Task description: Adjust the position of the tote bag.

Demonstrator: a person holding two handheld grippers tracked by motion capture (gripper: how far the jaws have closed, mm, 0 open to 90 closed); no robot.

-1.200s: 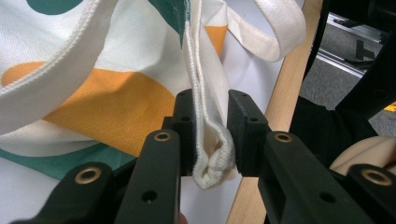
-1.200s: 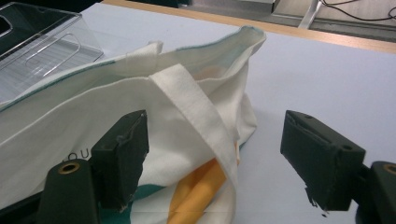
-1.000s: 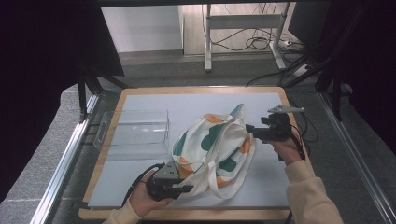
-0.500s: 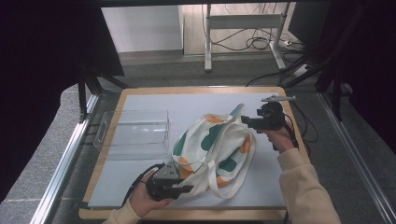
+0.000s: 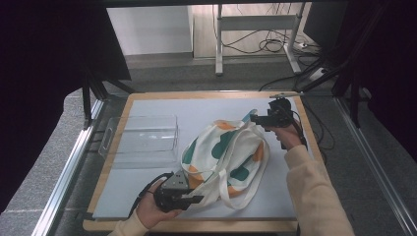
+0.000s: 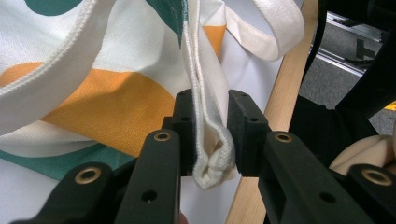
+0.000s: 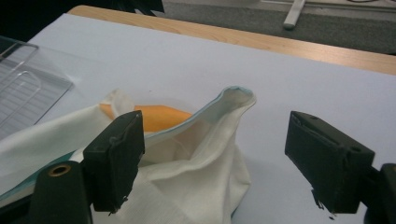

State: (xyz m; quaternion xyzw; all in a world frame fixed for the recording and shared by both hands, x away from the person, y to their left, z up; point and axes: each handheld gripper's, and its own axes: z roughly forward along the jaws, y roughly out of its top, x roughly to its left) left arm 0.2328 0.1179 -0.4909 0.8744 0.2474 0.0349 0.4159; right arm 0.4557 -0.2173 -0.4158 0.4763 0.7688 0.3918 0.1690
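A white cloth tote bag (image 5: pixel 223 152) with green and orange patches lies in the middle of the table, its long straps looped across it. At the bag's near corner my left gripper (image 5: pixel 189 199) is shut on a folded hem of the bag (image 6: pixel 211 140), the cloth pinched between both pads. My right gripper (image 5: pixel 255 118) hovers at the bag's far right corner with its jaws wide open. In the right gripper view that raised corner of the bag (image 7: pixel 233 100) stands just ahead of the open jaws (image 7: pixel 219 163), touching neither pad.
A clear plastic bin (image 5: pixel 142 140) sits on the left of the white mat (image 5: pixel 162 105). The wooden board's edge (image 5: pixel 196 94) frames the mat. Cables trail on the floor behind the table, and dark frame posts stand at both sides.
My right gripper has moved away from me toward the far right corner of the bag, rising slightly. The left gripper has stayed put with the hem in it.
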